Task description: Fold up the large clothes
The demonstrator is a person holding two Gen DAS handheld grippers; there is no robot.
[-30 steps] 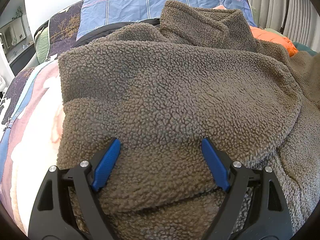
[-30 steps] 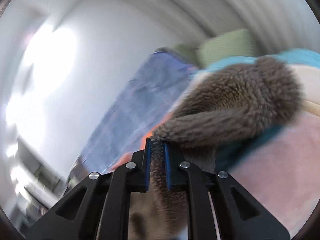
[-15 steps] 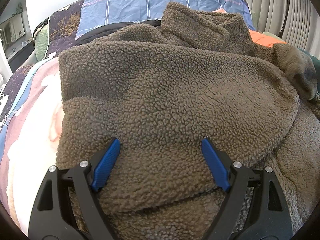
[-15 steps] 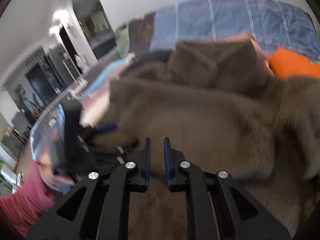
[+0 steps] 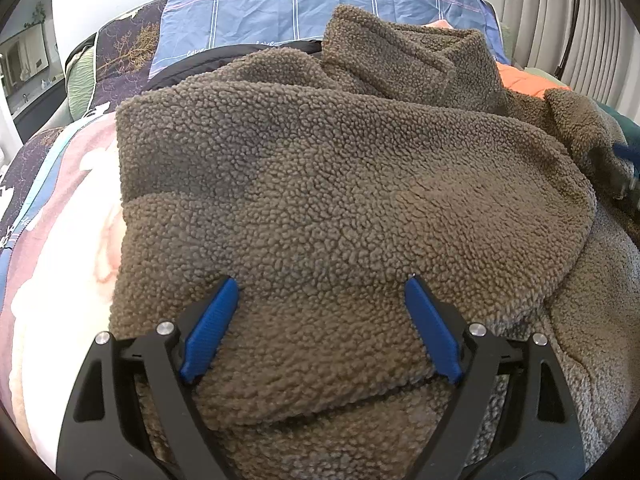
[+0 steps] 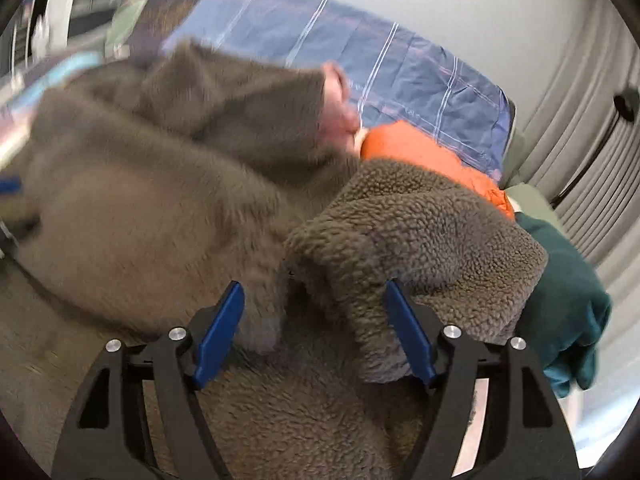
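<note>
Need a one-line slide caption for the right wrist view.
Right gripper, jaws open, over a folded-in sleeve of the brown fleece jacket, with orange and teal garments beyond.

Fleece jacket: nubbly, matt pile cloth. Beyond it, plaid sheet: smooth woven cloth. Left gripper: matt black plastic, ribbed blue pads.

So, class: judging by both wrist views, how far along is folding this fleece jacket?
Done: the brown fleece jacket has one sleeve folded across its body. In hand: nothing; left gripper and right gripper are open above it. Left: the bunched sleeve and final folds.
</note>
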